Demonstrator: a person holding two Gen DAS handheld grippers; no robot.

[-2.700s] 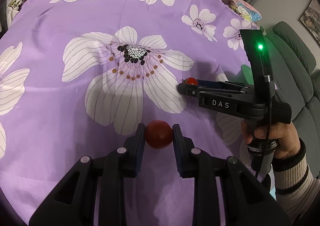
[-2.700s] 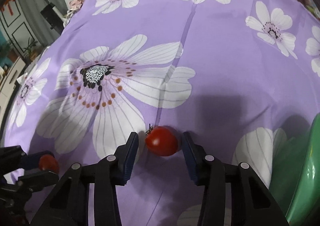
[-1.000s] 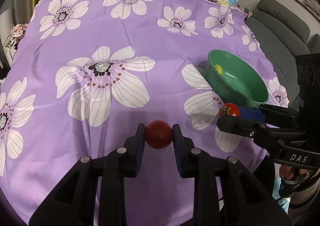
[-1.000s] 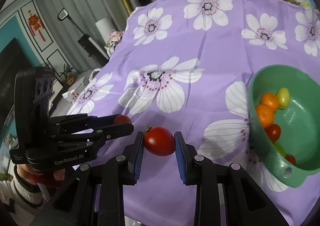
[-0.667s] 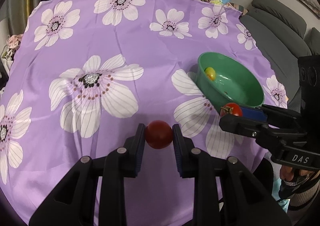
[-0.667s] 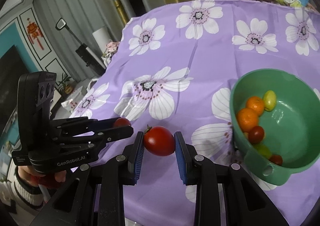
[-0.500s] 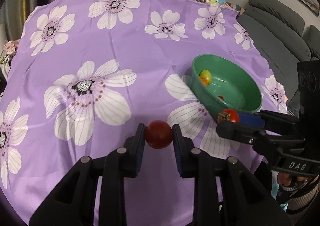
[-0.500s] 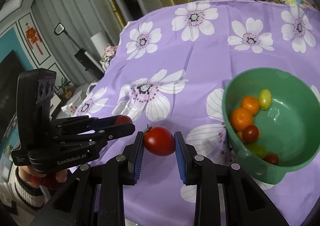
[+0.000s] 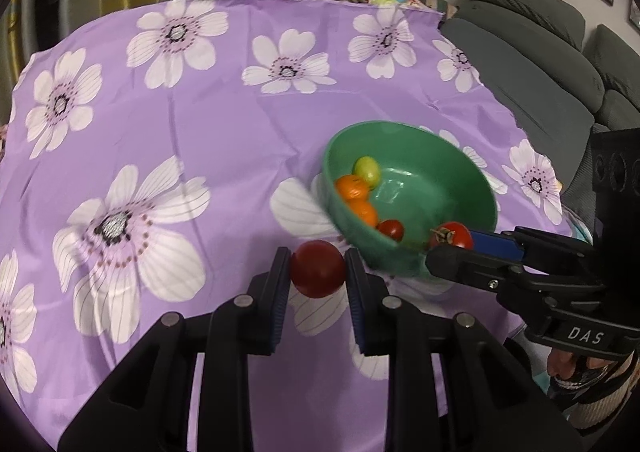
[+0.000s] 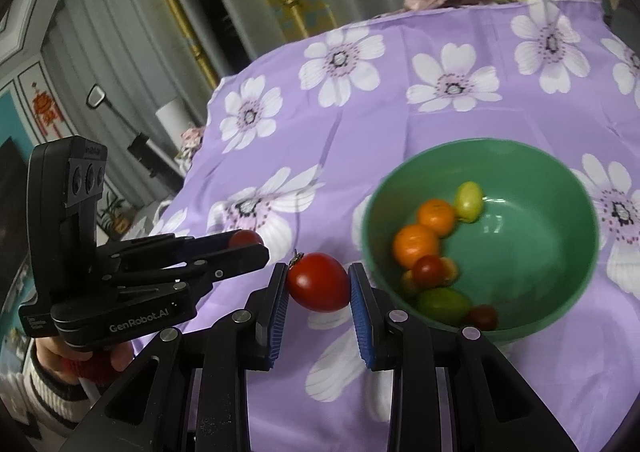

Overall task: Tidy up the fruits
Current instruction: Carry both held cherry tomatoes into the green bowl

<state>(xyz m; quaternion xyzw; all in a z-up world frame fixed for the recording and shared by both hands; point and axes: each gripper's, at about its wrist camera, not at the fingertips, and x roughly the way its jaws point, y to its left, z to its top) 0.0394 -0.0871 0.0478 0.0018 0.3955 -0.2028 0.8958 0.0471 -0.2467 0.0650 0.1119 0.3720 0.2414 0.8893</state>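
Cloth (image 9: 224,124) first: purple with big white flowers, covering the whole table, with a grey sofa (image 9: 532,64) past its right edge and curtains behind the far edge. On it, toward the near right part, sits the green bowl (image 10: 560,188), not far from the right edge. There's already fruit inside, bunched against its left wall: two oranges (image 10: 416,244), a yellow-green one, a green one and a couple of small red ones.

Right gripper (image 10: 318,286) is clamped on a red tomato (image 10: 318,282) with the stem bit pointing up-left. Left gripper (image 9: 318,270) is squeezed shut on its own darker tomato (image 9: 318,268). Both fruits are held up off the cloth, not resting on anything.

What matters for the drop: the bowl lies ahead and to the right of both grippers. In the right wrist view its near-left rim is just beside the right jaw tip, and in the left wrist view the right gripper's tomato already overlaps the near rim, so I'd say the right hand is nearer and goes first. The left one sits just left of the bowl's near wall, so it needs a bit more travel to the right.

Room looks fine: plenty of bare cloth to the left and beyond, and the bowl's right half is free. Only snag I can see is the two grippers crowding each other at that near rim.
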